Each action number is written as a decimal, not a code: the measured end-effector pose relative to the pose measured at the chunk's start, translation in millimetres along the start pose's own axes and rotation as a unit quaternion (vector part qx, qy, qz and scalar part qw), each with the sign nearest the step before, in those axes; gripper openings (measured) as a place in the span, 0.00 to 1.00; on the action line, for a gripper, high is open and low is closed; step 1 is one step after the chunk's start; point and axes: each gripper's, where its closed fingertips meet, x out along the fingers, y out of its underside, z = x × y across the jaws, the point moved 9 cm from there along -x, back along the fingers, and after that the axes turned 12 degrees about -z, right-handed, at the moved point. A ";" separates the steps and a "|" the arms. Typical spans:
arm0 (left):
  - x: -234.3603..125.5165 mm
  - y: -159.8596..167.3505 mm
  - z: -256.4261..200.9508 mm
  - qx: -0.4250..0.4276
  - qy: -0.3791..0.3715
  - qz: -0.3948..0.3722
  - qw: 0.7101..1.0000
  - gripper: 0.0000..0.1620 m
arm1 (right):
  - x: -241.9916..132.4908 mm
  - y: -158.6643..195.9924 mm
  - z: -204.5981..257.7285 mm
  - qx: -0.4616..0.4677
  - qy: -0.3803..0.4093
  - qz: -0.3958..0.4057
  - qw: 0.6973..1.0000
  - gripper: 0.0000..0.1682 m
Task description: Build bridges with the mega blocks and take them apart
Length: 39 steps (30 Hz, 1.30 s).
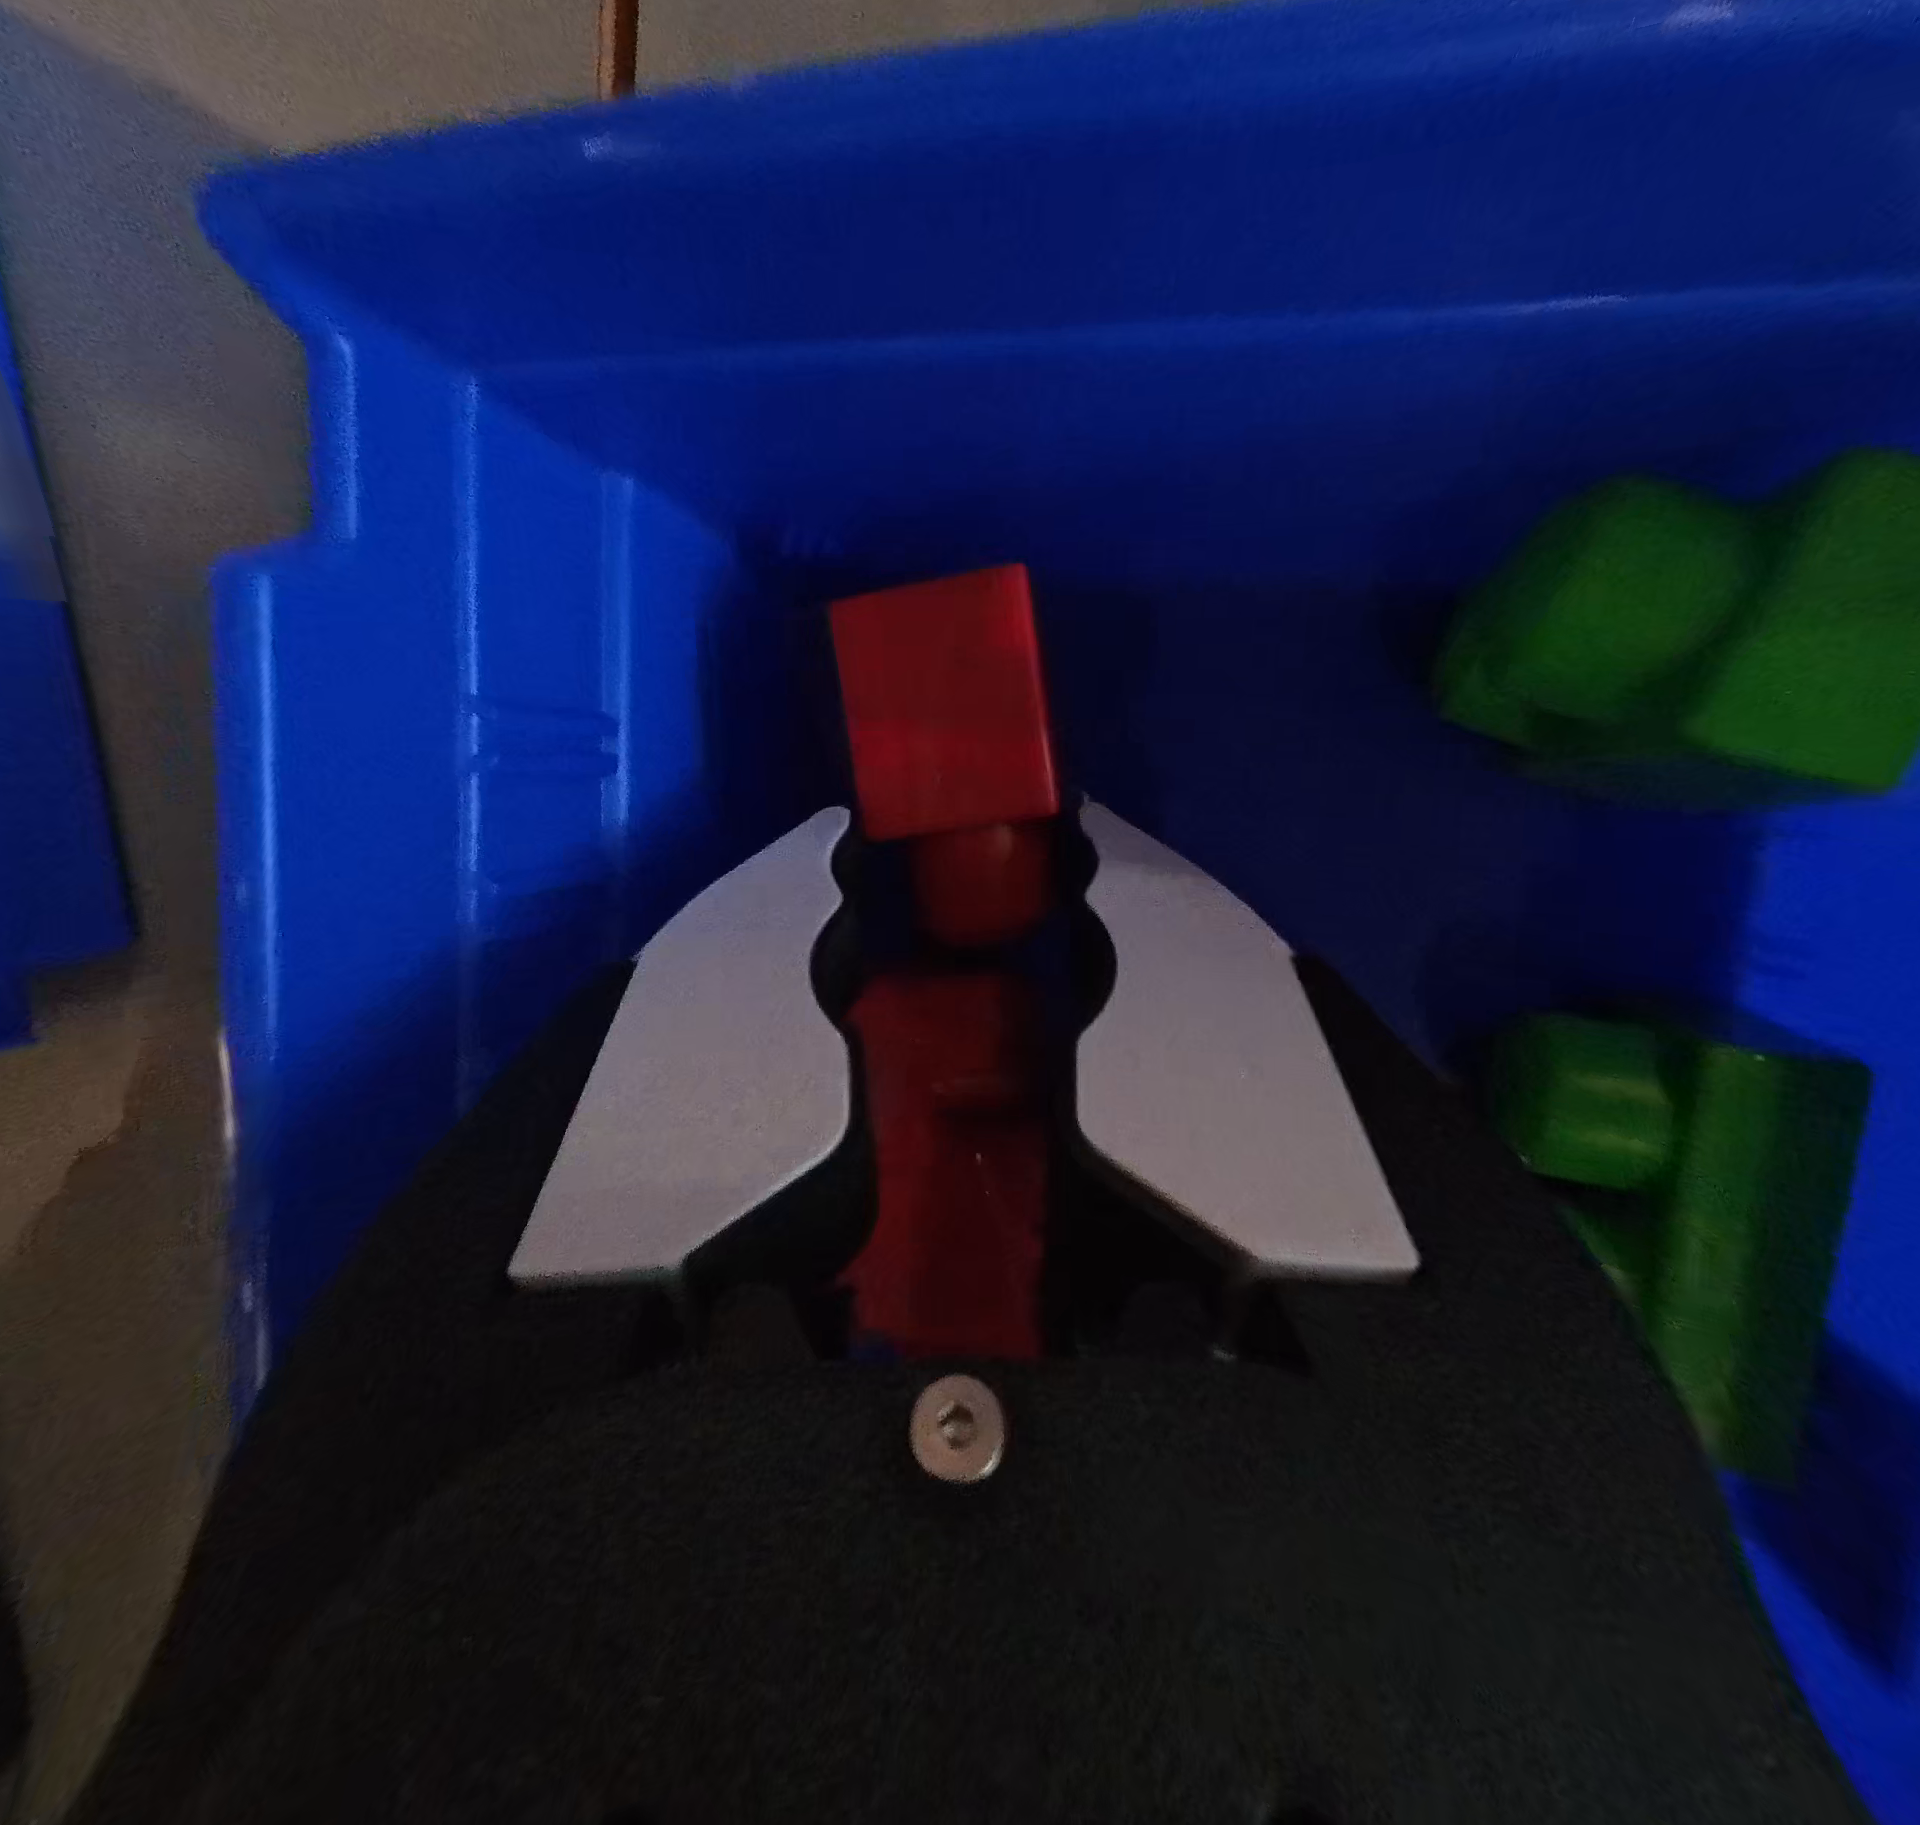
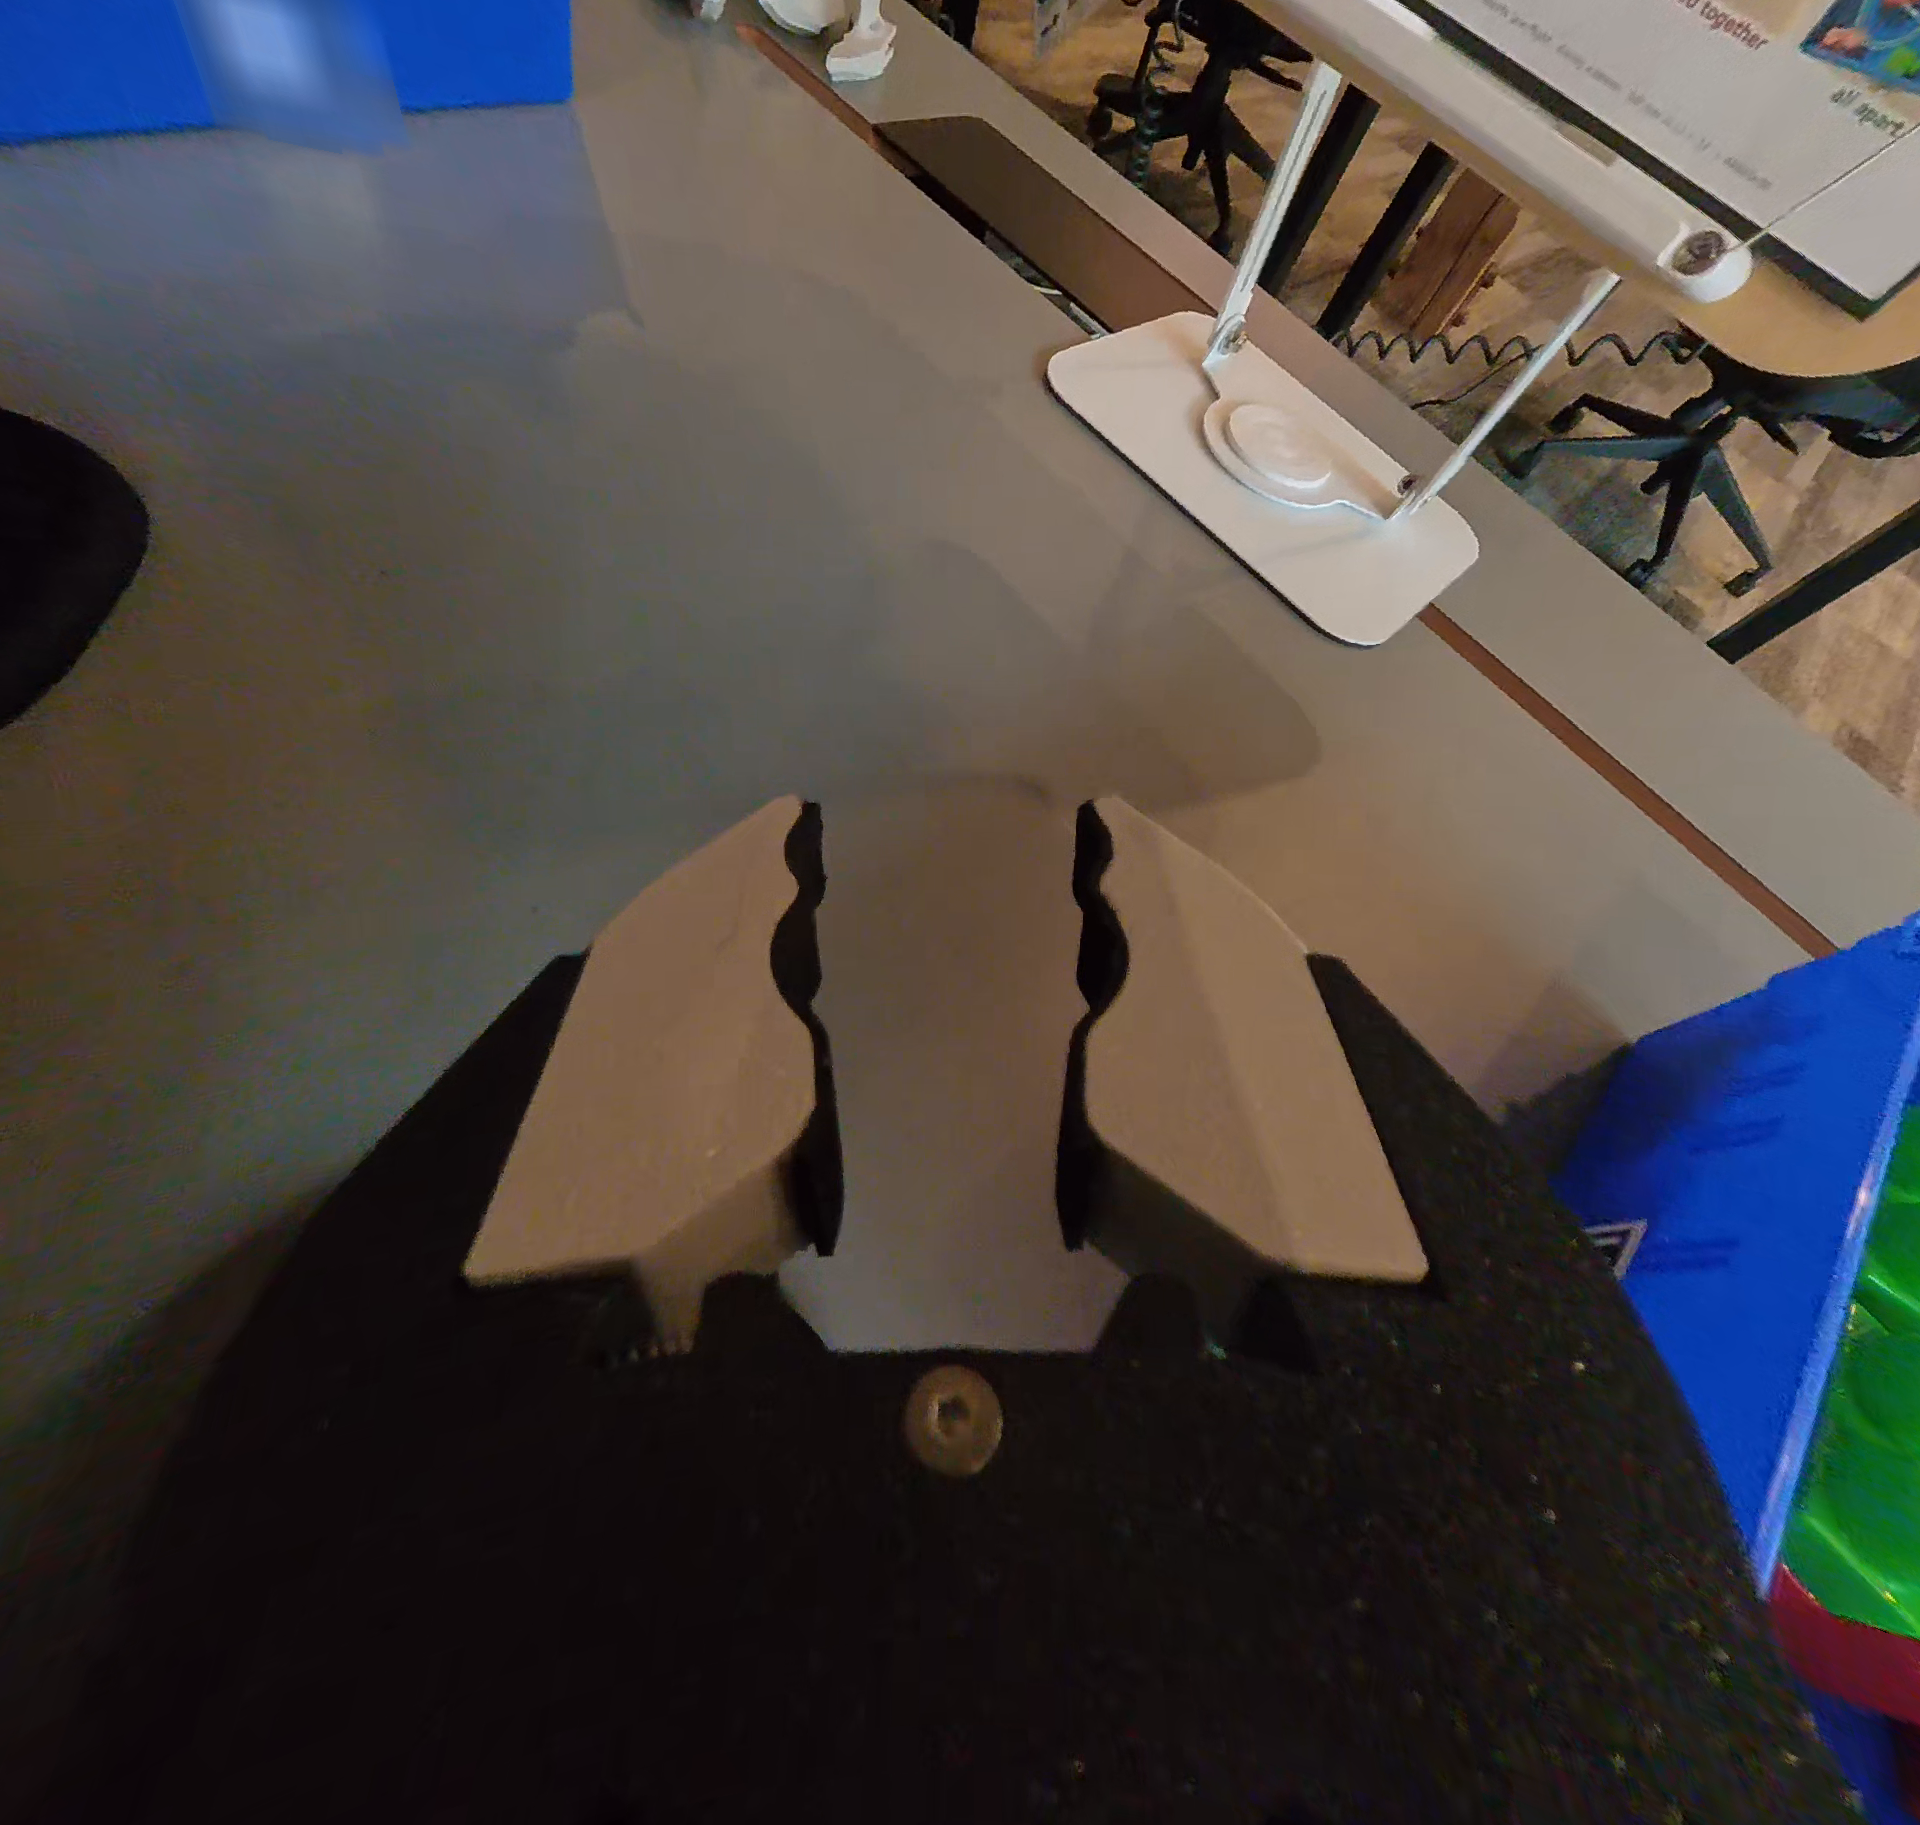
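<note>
Left claw pinches a red block inside the blue bin, left of the green blocks; tilted grip may slip; right claw parted, empty over tabletop.

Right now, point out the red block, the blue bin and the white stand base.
red block (image 1: 940, 700): left wrist view, flat front face.
blue bin (image 1: 1039, 248): left wrist view, far wall.
white stand base (image 2: 1351, 560): right wrist view, bare near corner.

The right claw hangs parted and empty over the grey table, near a white stand.
</note>
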 end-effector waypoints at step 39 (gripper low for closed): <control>-295.9 109.8 -304.3 0.408 0.498 -0.289 0.709 0.22 | 43.2 -99.5 97.8 -0.217 -0.427 0.048 0.876 0.33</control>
